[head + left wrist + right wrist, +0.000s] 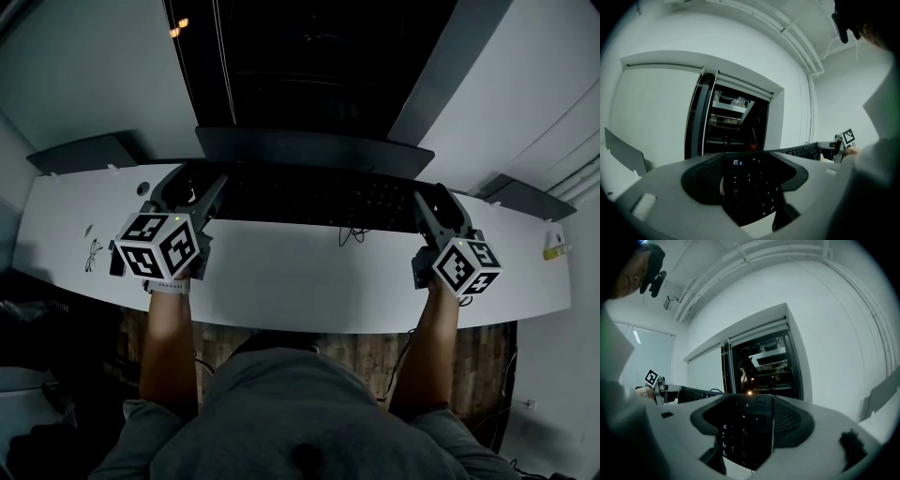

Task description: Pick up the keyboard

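Note:
A black keyboard lies lengthwise along the back of the white desk. My left gripper is at its left end and my right gripper at its right end. In the left gripper view the jaws are closed on the keyboard's Esc corner. In the right gripper view the jaws clamp the number-pad end. Each gripper view shows the rest of the keyboard running off to the other gripper's marker cube.
A dark monitor base sits just behind the keyboard, under a black screen. A thin cable loops in front of the keyboard. Small clutter lies at the desk's left, a yellow item at its right. Grey trays flank the back.

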A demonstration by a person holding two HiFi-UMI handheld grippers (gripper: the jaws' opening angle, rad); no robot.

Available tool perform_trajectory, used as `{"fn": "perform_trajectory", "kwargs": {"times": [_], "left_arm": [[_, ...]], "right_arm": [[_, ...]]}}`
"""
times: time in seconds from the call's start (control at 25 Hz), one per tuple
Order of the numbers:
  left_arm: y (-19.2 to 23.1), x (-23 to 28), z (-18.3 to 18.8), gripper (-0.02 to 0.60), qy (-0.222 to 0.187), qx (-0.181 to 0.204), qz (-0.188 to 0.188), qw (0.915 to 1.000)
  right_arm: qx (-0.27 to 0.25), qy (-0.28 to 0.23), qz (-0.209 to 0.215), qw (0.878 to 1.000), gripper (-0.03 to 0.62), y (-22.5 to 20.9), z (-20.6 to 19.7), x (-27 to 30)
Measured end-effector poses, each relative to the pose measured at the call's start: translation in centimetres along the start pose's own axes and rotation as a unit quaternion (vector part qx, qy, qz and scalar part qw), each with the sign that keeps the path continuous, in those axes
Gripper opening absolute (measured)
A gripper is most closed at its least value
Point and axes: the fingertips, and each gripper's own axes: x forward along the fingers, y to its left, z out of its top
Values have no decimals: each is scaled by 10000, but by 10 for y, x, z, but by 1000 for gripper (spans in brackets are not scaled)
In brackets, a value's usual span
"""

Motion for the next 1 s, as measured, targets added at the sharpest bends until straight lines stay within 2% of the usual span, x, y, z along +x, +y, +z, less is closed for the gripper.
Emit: {"fn": "perform_trajectory", "kwargs": {"times": [0.6, 1.0], "left_arm": [[-1, 5, 27, 281, -176, 68, -24, 9998], [3, 14, 35, 282, -234, 149, -37, 9996]], "right_arm": [[-141, -179, 6, 9997, 270, -2, 29, 4], [-123, -231, 1, 9997, 270, -5, 32, 12]]}}
